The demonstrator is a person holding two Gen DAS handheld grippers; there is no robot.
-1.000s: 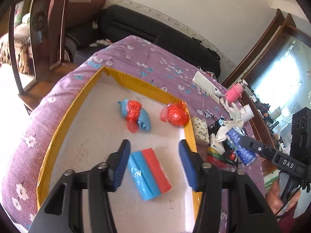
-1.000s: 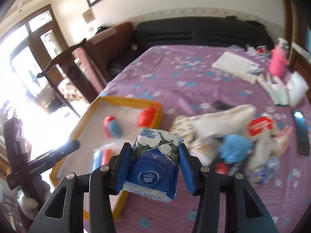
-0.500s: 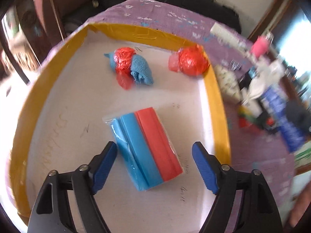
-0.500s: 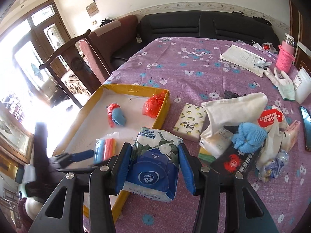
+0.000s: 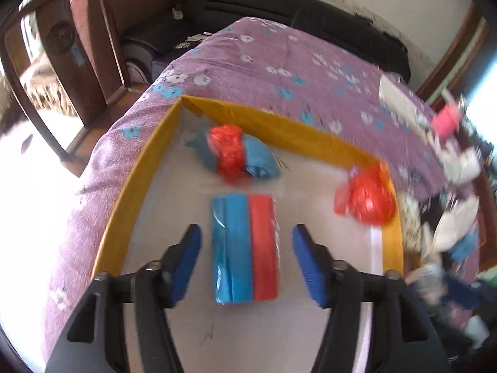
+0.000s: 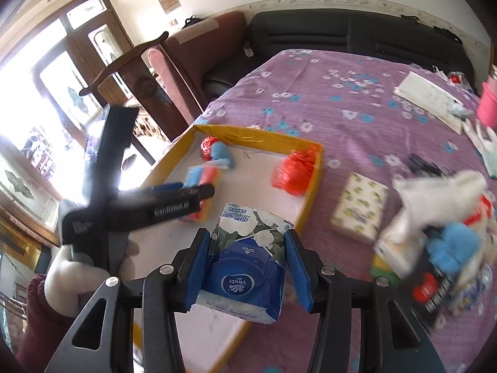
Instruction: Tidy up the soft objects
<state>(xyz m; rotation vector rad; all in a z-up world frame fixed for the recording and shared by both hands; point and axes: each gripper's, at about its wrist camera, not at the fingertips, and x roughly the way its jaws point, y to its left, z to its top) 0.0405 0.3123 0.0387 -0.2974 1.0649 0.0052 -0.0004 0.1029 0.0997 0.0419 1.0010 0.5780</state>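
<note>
A yellow-rimmed tray (image 5: 146, 168) lies on the purple flowered cloth. In it are a blue-and-red pack (image 5: 245, 245), a blue cloth bundle with red wrap (image 5: 239, 155) and a red bag (image 5: 366, 202). My left gripper (image 5: 247, 267) is open, its jaws on either side of the blue-and-red pack, not touching it. My right gripper (image 6: 245, 273) is shut on a blue Vinda tissue pack (image 6: 248, 264), held over the tray's near right edge (image 6: 307, 199). The left gripper's body (image 6: 149, 211) shows in the right wrist view.
Right of the tray lie a patterned tissue pack (image 6: 360, 208) and a heap of cloths and packets (image 6: 441, 242). A white paper (image 6: 428, 99) and pink bottle (image 6: 487, 102) are at the far right. A chair (image 5: 71, 49) and black sofa (image 6: 341, 37) stand beyond.
My left gripper has swung so the blue-and-red pack now lies straight between its open jaws. My right gripper has carried the tissue pack left, over the tray's edge.
</note>
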